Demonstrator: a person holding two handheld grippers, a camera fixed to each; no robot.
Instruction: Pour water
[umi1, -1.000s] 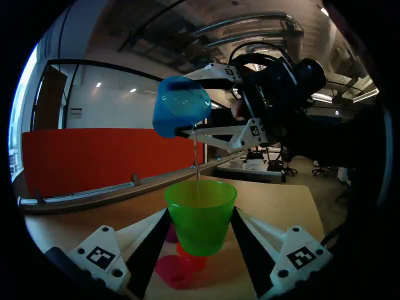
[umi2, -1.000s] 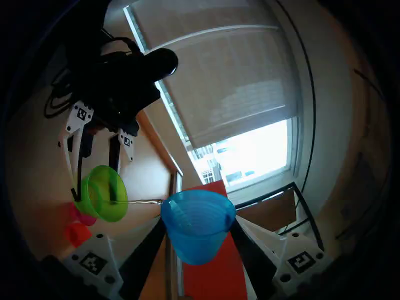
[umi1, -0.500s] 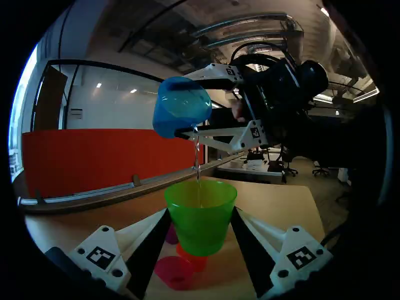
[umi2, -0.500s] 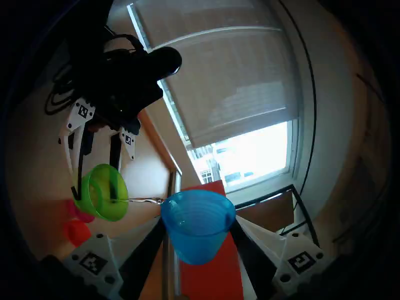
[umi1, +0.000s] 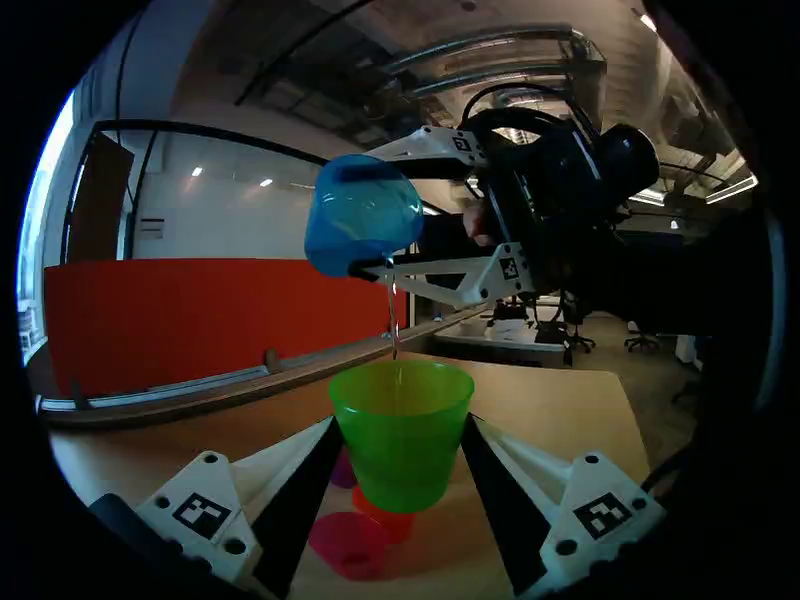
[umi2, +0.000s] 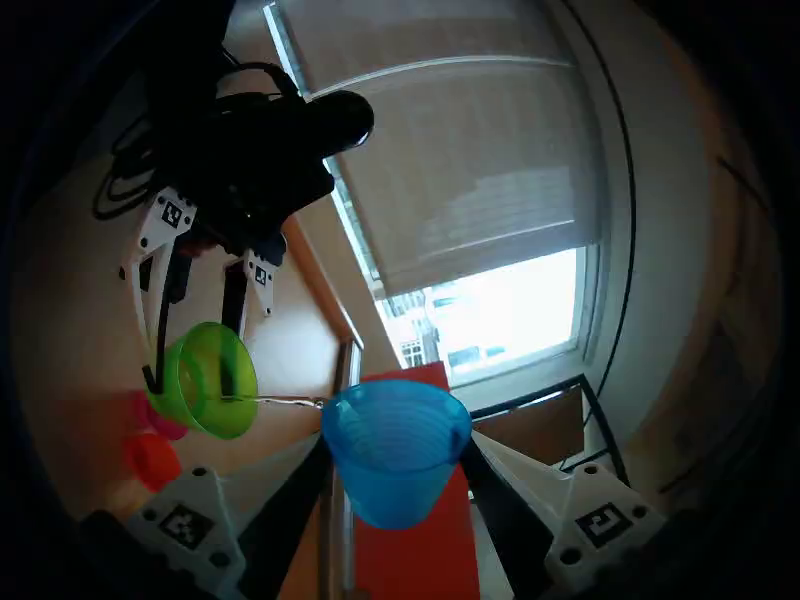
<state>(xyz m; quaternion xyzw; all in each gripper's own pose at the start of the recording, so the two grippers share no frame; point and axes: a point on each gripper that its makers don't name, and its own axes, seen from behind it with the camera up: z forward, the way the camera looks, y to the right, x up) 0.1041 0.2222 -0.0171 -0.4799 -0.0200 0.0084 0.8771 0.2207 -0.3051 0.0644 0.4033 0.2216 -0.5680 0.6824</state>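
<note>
**A:** State of the left gripper (umi1: 400, 425)?

**B:** Both fingers are pressed on the green cup (umi1: 402, 465), one on each side. The cup is upright, at 6 o'clock in the left gripper view and lifted above the table (umi1: 560, 400).

**A:** And the right gripper (umi1: 365, 212)?

**B:** It's clamped on the blue cup (umi1: 358, 215), one finger above and one below as the left gripper view shows it. That cup is at 11 o'clock from the green one, higher up and tipped with its rim down.

**A:** Any flow?

**B:** Yes, there's a thin water stream (umi1: 393, 320). It leaves the blue rim at the cup's 6 o'clock and drops straight into the green cup's mouth. I can't tell the level inside.

**A:** Does the right gripper view agree?

**B:** It does. The blue cup sits between that gripper's own fingers at 6 o'clock. The green cup is at 9 o'clock from it, and the stream runs sideways between them because the camera is rolled. The window (umi2: 490, 320) is at 3 o'clock.

**A:** What's under the cup?

**B:** A pink cup (umi1: 345, 545) at 7 o'clock on the table. A red cup (umi1: 392, 522) sits directly below the green one, partly hidden by it. The red partition (umi1: 200, 310) is at 9 o'clock behind.
</note>
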